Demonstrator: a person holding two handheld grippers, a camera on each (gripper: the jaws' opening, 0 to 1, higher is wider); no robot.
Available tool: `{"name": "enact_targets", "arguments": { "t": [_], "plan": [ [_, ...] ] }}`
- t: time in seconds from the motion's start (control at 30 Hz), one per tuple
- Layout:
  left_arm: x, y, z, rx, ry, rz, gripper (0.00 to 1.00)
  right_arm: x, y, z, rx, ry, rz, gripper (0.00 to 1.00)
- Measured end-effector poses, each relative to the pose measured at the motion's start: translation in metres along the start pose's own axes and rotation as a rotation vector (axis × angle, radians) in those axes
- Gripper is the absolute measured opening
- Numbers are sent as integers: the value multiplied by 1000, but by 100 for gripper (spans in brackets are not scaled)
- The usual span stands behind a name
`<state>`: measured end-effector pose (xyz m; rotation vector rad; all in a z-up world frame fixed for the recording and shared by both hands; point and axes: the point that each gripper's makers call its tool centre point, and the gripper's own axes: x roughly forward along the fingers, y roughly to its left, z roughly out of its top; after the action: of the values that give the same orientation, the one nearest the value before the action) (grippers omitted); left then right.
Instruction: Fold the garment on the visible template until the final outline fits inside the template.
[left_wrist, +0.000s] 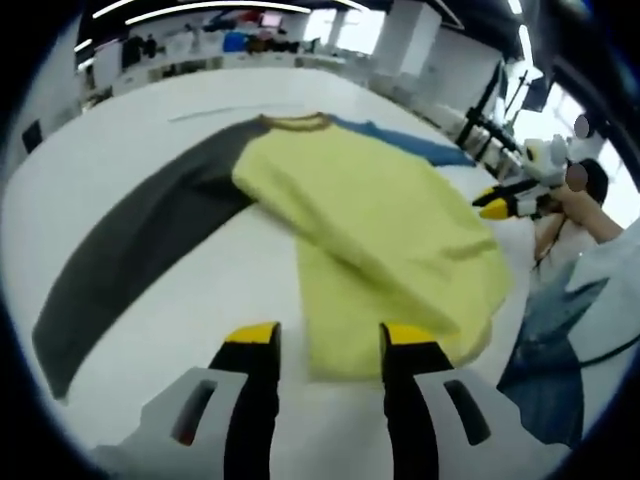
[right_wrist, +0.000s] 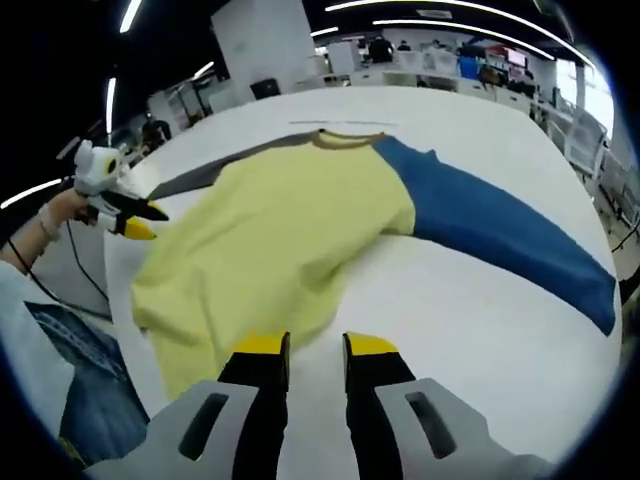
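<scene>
- Long-sleeved soft cloth shirt with yellow body (left_wrist: 375, 215) (right_wrist: 270, 240) lies on a wide white table (left_wrist: 200, 290) (right_wrist: 470, 320), collar end far from both cameras.
- Dark grey sleeve (left_wrist: 130, 255) stretches flat across the table in the left gripper view; the same sleeve shows as a thin grey strip (right_wrist: 200, 175) in the right gripper view.
- Blue sleeve (right_wrist: 500, 225) lies spread out flat; in the left gripper view it is a sliver (left_wrist: 420, 145) past the yellow body.
- Yellow body is doubled over itself, rumpled, the lower layer sticking out near the hem. Fold looks part-done, judging by the loose outline.
- No template marking that I can make out on the table.
- Left gripper (left_wrist: 330, 345): yellow-tipped jaws apart, nothing between them, hanging just short of the yellow hem.
- Right gripper (right_wrist: 317, 352): jaws apart with a narrow gap, empty, at the edge of the yellow cloth.
- Each gripper also shows in the other's view, held in a hand (left_wrist: 510, 200) (right_wrist: 125, 215); from there I cannot tell how the jaws stand.
- Handling guess: light, limp, no stiffness; it will drape and drag, and layers may slide on the smooth table.
- Best hold, I'd judge: pinch a sleeve cuff or a hem corner, through one layer, and lift low so the fold beneath doesn't shift.
- Person's denim clothing (right_wrist: 70, 370) at the table edge.
</scene>
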<state>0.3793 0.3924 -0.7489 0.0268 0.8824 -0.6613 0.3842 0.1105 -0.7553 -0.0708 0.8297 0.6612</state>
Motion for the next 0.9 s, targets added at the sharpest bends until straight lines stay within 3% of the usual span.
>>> {"name": "enact_targets", "arguments": {
  "t": [0.9],
  "plan": [
    [16,-3,3,-4,18,-30,26,14,0,3,-63,31,-11,18]
  ]
}}
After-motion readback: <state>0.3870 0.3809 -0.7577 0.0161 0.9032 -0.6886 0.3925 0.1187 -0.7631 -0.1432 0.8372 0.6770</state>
